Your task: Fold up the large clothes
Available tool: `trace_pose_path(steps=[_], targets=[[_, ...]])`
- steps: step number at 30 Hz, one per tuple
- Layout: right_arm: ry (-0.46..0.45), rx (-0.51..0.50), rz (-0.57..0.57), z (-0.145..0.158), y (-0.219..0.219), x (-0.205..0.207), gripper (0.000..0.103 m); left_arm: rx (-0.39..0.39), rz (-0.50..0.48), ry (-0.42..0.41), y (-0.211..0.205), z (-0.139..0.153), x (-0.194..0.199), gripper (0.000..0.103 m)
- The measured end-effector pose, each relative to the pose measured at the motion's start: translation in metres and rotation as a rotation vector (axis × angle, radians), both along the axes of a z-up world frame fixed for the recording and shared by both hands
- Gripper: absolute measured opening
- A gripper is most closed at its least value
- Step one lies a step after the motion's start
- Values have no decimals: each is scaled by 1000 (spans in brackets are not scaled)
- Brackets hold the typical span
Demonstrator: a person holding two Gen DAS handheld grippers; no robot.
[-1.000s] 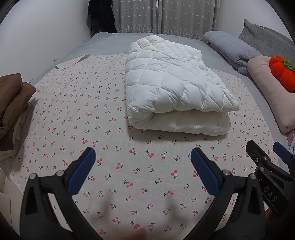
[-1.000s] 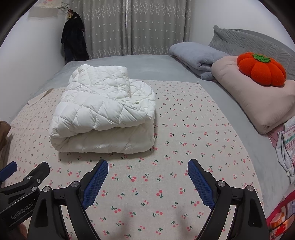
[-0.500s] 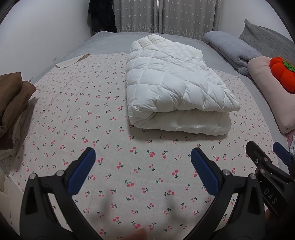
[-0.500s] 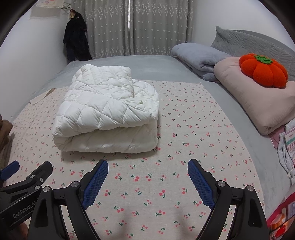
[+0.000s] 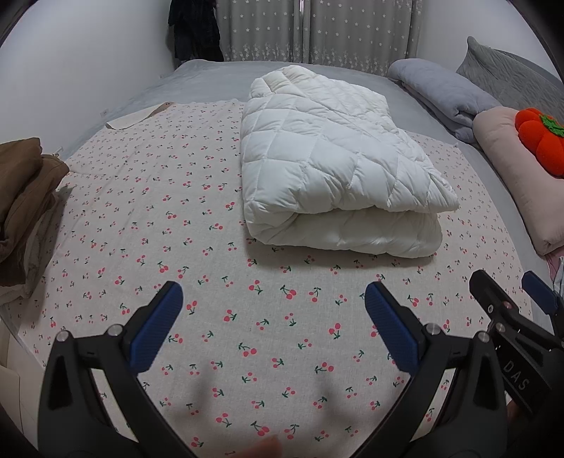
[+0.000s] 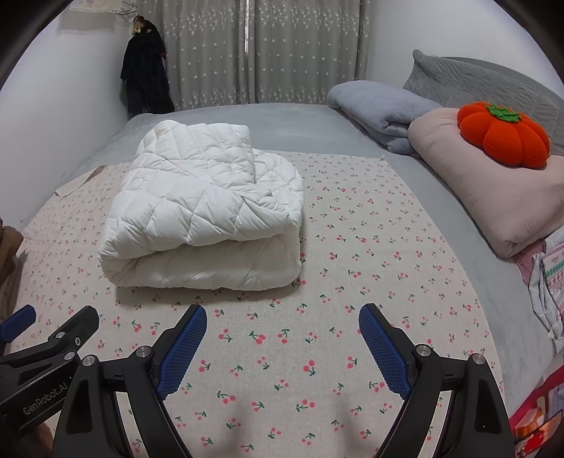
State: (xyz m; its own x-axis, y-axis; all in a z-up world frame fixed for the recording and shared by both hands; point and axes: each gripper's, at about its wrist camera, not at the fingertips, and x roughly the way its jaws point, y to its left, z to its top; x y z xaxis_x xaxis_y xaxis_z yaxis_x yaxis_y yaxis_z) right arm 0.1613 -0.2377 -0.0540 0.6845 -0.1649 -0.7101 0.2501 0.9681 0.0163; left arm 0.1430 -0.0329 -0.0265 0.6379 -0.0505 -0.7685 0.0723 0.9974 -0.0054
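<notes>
So the white quilted coat (image 5: 338,169) is already a fat folded bundle, centre of frame in the left wrist view, long axis running from the lower edge up toward the curtains (image 5: 317,31), rounded fold facing the cameras. It sits on a cherry-print sheet (image 5: 158,197) over a grey bed (image 6: 282,123). Left gripper (image 5: 273,306) and right gripper (image 6: 282,329) both hang wide open, nothing between the blue pads. Brown stuff (image 5: 21,197) at the left edge is cut off, probably more clothes
</notes>
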Motion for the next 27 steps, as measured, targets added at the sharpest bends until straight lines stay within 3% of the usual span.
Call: trace_pose_path(steps=[27], targets=[[7, -11, 0, 0, 1, 0, 90, 18, -12, -5, -3, -1, -1, 103]])
